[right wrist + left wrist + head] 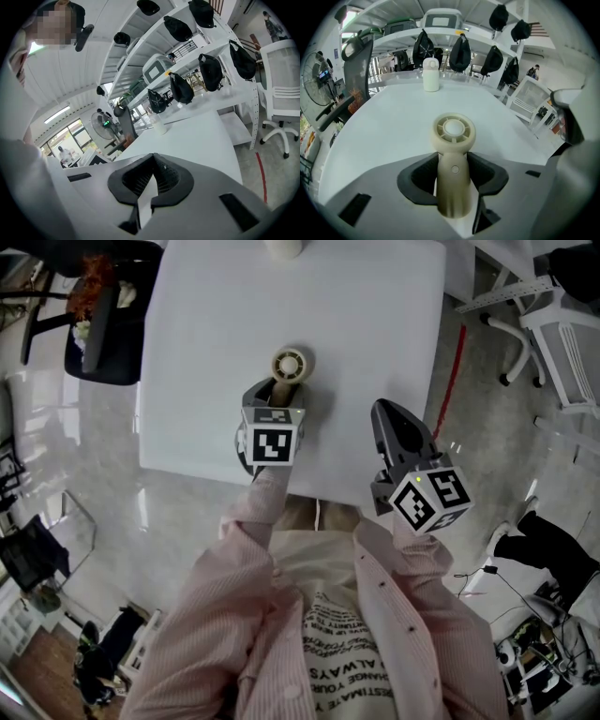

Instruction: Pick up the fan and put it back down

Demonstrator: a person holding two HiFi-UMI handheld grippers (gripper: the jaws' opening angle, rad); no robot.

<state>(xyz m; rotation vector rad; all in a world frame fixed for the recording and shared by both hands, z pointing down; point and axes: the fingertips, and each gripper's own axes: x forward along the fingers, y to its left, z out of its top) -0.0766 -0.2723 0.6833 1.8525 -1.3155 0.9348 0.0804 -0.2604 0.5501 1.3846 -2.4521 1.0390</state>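
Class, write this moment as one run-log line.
step: grasp fan | left gripper: closed on fan | right gripper: shut, empty | fan: upright on table

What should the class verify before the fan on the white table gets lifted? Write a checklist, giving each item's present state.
1. Handle of the fan between the jaws of the left gripper: ok.
2. Its pads pressing on the handle: cannot tell; they sit close on either side.
3. Head of the fan clear of the jaws: ok, it lies beyond them.
4. The right gripper out of the way: ok; shut, empty, apart from the fan.
5. Space on the table near the fan: ok; the white container stands at the far edge.
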